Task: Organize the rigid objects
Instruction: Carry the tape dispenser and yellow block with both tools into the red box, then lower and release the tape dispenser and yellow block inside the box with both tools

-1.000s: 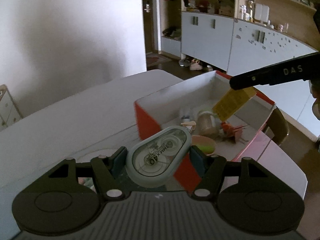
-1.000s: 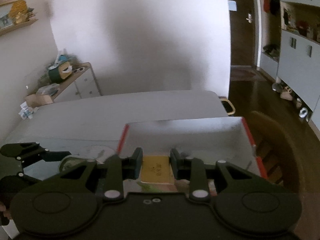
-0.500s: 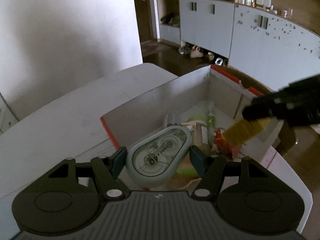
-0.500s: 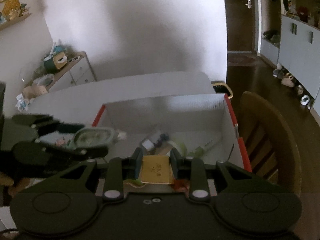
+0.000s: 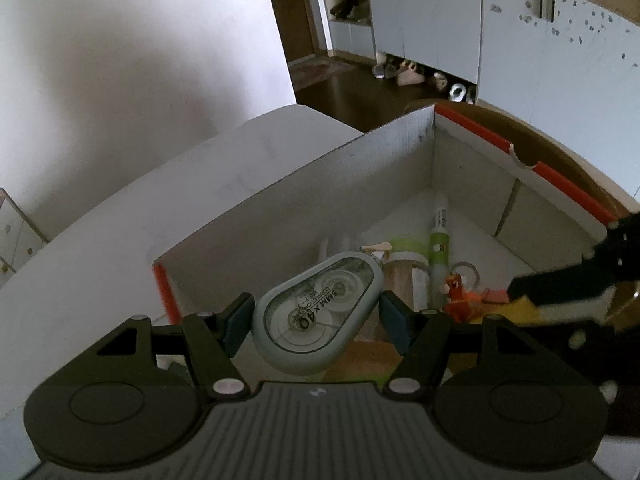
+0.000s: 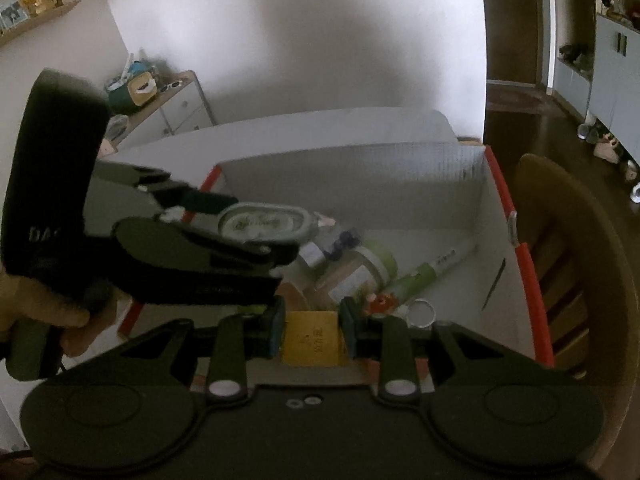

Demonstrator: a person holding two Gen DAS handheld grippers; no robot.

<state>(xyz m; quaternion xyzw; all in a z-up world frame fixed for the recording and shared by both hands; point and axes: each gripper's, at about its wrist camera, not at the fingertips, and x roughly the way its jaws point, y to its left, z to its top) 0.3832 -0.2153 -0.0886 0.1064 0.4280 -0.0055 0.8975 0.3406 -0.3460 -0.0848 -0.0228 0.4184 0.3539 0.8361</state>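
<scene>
Between the pads of the left gripper (image 5: 316, 314), a correction tape dispenser (image 5: 316, 312) is being pinched, now carried from beside the box (image 5: 280, 208) to over its interior. A yellow block (image 6: 314, 338) is being clamped by the right gripper (image 6: 312, 330), lowered inside. Beyond, a jar (image 6: 356, 276) and glue stick (image 6: 424, 274) are lying; release is likely being prepared.

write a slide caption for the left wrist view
Left gripper holds correction tape above the open box of small items.
</scene>
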